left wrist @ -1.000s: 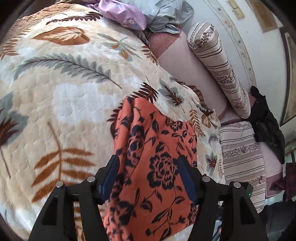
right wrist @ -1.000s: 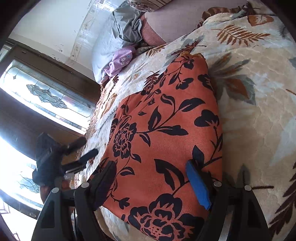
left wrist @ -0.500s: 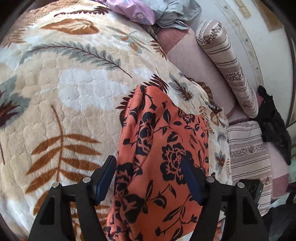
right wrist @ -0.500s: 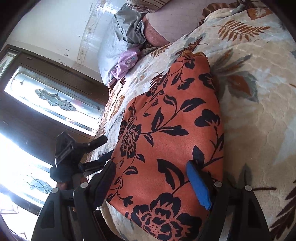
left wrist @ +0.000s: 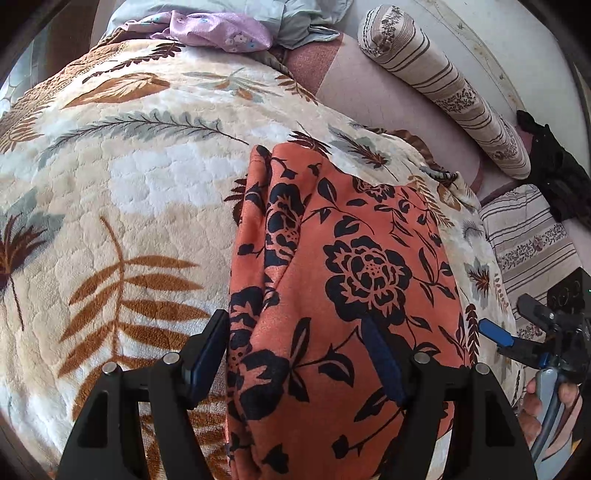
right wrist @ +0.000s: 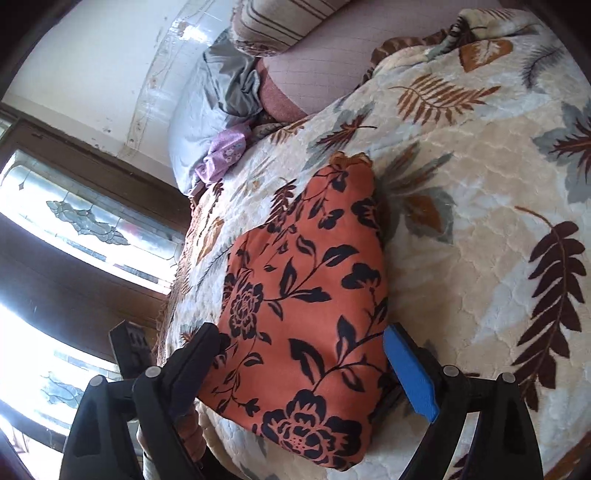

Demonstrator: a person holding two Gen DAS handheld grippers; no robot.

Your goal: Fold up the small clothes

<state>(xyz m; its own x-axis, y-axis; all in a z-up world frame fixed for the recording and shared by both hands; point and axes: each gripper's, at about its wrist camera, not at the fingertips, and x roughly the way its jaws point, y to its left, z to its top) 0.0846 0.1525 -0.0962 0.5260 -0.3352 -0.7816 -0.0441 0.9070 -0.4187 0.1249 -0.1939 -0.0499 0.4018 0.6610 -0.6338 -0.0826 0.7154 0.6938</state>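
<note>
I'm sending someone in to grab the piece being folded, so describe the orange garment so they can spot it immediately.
Look at the bed's cream blanket printed with brown and grey leaves. On it, near the edge, lies the folded orange garment, patterned with black flowers and vines. Unlike the lilac cloth by the headboard, it is the only orange piece.

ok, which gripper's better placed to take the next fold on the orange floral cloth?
Left, probably. The left gripper has one finger over the orange floral cloth and one just past its layered edge. The right gripper, jaws opening, only frames the smooth folded end. Neither pinches it now.
</note>
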